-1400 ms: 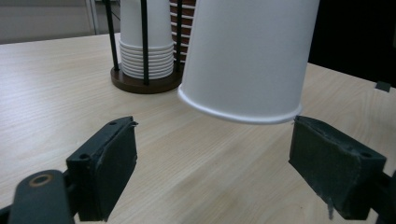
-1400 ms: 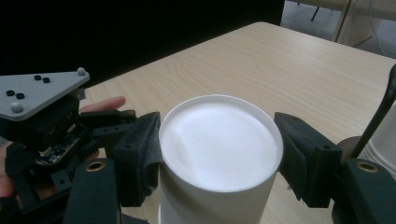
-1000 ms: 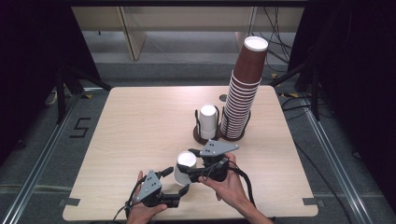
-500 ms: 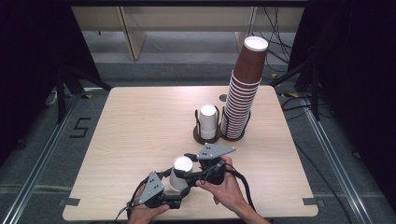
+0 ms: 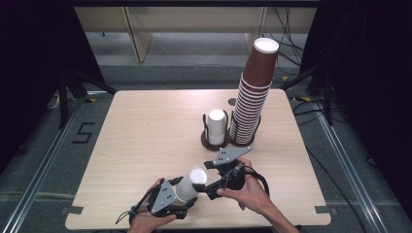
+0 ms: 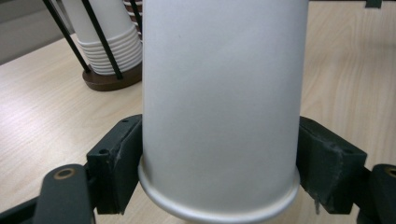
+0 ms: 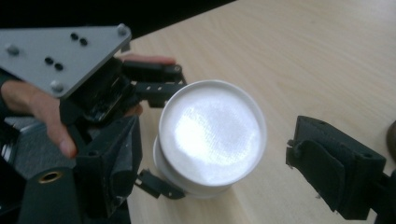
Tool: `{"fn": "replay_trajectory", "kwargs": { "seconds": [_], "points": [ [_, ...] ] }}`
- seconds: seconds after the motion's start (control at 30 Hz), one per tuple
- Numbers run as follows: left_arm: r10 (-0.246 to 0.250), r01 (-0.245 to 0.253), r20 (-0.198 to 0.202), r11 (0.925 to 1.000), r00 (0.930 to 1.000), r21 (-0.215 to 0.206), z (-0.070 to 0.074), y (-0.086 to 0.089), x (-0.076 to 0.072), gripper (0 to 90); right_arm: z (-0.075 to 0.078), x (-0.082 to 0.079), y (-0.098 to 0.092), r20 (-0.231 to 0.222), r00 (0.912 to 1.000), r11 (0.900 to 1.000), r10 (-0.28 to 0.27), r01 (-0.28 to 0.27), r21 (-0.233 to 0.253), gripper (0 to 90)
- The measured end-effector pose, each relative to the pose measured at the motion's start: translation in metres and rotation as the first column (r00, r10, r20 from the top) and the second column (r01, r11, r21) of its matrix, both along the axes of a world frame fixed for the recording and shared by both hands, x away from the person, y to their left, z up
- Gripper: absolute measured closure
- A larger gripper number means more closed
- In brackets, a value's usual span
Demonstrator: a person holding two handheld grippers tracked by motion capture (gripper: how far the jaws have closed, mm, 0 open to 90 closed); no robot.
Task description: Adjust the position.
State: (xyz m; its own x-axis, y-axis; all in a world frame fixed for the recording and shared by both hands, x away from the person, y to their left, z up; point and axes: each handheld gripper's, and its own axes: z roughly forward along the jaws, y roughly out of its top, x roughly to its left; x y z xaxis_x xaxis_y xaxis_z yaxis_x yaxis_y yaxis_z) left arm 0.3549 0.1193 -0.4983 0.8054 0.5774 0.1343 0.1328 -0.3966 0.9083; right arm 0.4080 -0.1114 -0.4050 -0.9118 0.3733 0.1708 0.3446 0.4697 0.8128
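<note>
The left tongs are clenched on a white paper cup, near its rim. In the left gripper view both black pads press the cup's sides. The cup is held upside down and tilted, with its flat bottom pointing up toward the right tongs.

A second ago the cup was a bit farther up the table. Now both hands have pulled back toward the near edge of the table, and the cup has come with them. The right tongs have moved in close too. In the right gripper view the right tongs are spread apart, with one pad on each side of the cup's round bottom, and they do not squeeze it yet.

This looks like a hand-over: the right tongs seem ready to close on the cup's bottom end so the left tongs can let go.

Farther back stands a holder with a short stack of white cups, and beside it a tall stack of brown cups.
</note>
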Motion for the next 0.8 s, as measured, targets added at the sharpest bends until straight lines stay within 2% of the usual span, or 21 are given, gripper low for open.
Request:
{"fn": "replay_trajectory", "kwargs": {
  "seconds": [0.03,0.07,0.13,0.17,0.23,0.3,0.33,0.43,0.5,0.53,0.6,0.63,0.73,0.8],
  "points": [
    [0.000,0.000,0.000,1.0000,1.0000,0.000,0.000,0.000,0.000,22.3,0.000,0.000,0.000,0.000,1.0000,1.000,0.000,0.000,0.000,17.6],
    [-0.024,0.024,0.001,0.9996,0.9997,0.018,0.000,-0.001,-0.001,22.3,-0.003,-0.001,0.000,-0.013,0.9997,1.000,0.023,-0.023,-0.022,17.1],
    [-0.044,0.044,0.001,0.9985,0.9990,0.033,0.000,-0.003,-0.002,22.3,-0.006,-0.001,0.000,-0.027,0.9990,0.999,0.036,-0.036,-0.033,17.1],
    [-0.050,0.050,0.005,0.9974,0.9987,0.053,0.000,-0.004,-0.003,22.2,-0.007,-0.001,0.001,-0.039,0.9982,0.998,0.046,-0.048,-0.042,17.0],
    [-0.059,0.058,0.007,0.9963,0.9982,0.063,0.000,-0.004,-0.004,22.2,-0.011,-0.002,0.003,-0.048,0.9971,0.997,0.060,-0.062,-0.052,17.0],
    [-0.081,0.080,0.007,0.9926,0.9967,0.091,0.002,-0.006,-0.005,22.0,-0.013,-0.002,0.005,-0.061,0.9959,0.996,0.067,-0.070,-0.054,17.6],
    [-0.088,0.085,0.020,0.9917,0.9960,0.097,0.001,-0.006,-0.005,22.0,-0.014,-0.003,0.007,-0.068,0.9952,0.996,0.071,-0.075,-0.058,18.0],
    [-0.091,0.087,0.024,0.9900,0.9956,0.110,0.001,-0.007,-0.006,21.8,-0.016,-0.002,0.008,-0.071,0.9939,0.994,0.084,-0.088,-0.056,19.4],
    [-0.094,0.091,0.022,0.9901,0.9953,0.107,0.001,-0.007,-0.006,21.3,-0.017,-0.002,0.010,-0.083,0.9925,0.993,0.089,-0.095,-0.064,22.9],
    [-0.102,0.099,0.023,0.9895,0.9945,0.104,0.001,-0.007,-0.007,21.0,-0.018,-0.003,0.010,-0.086,0.9916,0.993,0.097,-0.102,-0.061,29.0],
    [-0.103,0.099,0.030,0.9894,0.9942,0.106,0.001,-0.007,-0.007,20.4,-0.018,-0.003,0.010,-0.087,0.9913,0.993,0.099,-0.104,-0.059,31.1],
    [-0.105,0.102,0.029,0.9897,0.9941,0.101,0.000,-0.006,-0.006,18.5,-0.018,-0.001,0.009,-0.105,0.9903,0.994,0.091,-0.097,-0.050,32.1],
    [-0.107,0.104,0.042,0.9925,0.9934,0.065,-0.001,-0.005,-0.006,17.1,-0.017,-0.001,0.007,-0.124,0.9897,0.996,0.072,-0.078,-0.050,32.9],
    [-0.092,0.090,0.055,0.9952,0.9942,0.038,-0.002,-0.003,-0.005,15.2,-0.016,0.001,0.005,-0.117,0.9901,0.996,0.077,-0.081,-0.031,33.5]
  ]
}}
